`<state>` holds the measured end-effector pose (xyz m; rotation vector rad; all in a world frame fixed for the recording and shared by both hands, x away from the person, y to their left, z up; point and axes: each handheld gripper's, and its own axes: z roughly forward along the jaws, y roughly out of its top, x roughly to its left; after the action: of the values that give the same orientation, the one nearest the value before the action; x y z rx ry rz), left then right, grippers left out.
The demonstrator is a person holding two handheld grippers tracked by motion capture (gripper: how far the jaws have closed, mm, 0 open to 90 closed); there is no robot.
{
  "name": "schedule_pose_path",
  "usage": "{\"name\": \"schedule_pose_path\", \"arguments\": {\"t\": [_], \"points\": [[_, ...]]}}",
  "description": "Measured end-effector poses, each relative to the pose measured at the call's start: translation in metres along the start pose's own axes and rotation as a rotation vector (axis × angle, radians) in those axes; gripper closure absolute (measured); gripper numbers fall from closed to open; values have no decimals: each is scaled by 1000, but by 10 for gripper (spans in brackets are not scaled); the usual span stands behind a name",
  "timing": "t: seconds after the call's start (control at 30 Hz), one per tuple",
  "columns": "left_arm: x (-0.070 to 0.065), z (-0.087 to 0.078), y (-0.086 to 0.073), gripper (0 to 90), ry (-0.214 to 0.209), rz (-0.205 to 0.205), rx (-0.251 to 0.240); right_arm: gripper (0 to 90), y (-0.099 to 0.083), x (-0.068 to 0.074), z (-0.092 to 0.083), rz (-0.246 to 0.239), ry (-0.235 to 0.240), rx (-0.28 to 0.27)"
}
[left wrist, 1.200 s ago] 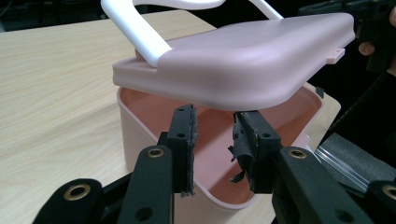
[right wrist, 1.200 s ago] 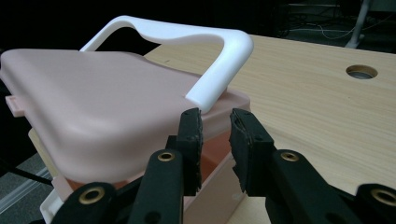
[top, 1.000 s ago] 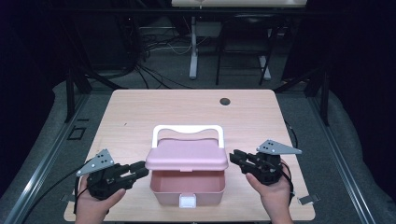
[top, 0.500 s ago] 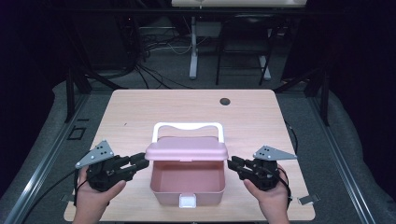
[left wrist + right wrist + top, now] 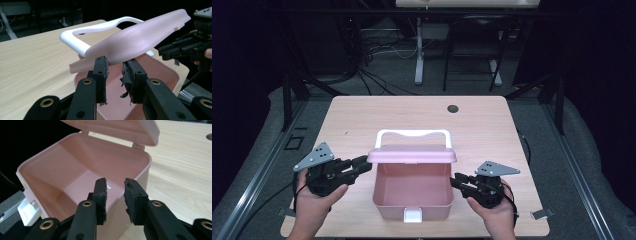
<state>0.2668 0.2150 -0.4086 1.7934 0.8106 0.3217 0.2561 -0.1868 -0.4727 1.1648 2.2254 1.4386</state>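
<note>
A pink plastic box (image 5: 389,207) stands at the table's near middle, its inside bare (image 5: 75,185). Its pink lid (image 5: 412,156) is raised on the back hinges, with a white handle (image 5: 412,133) behind it. My left gripper (image 5: 364,164) is at the box's left, open, its tips under the lid's left edge (image 5: 115,62); the lid (image 5: 135,42) lies over them. My right gripper (image 5: 454,180) is at the box's right, and its jaws have just been opening. They straddle the right wall's rim (image 5: 115,183) with gaps on both sides of it.
A white latch (image 5: 413,215) hangs on the box's front. The wooden table (image 5: 362,115) has a small dark hole (image 5: 453,108) at the back right. Dark floor, cables and table legs lie beyond the far edge.
The lid has swung up from nearly shut to wide open. My left gripper rose with the lid's left edge. My right gripper sank lower along the right wall.
</note>
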Motion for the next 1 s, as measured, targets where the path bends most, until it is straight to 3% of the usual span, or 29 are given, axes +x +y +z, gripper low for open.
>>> {"name": "schedule_pose_path", "arguments": {"t": [0.4,0.67,1.0], "points": [[7,9,9,724,20,1,-10,663,-9,4,8,-11,-11,34],[13,14,10,723,19,-3,-17,635,-18,7,6,-4,-16,15],[21,23,9,721,29,-16,-15,610,-19,12,9,-32,-41,20]]}}
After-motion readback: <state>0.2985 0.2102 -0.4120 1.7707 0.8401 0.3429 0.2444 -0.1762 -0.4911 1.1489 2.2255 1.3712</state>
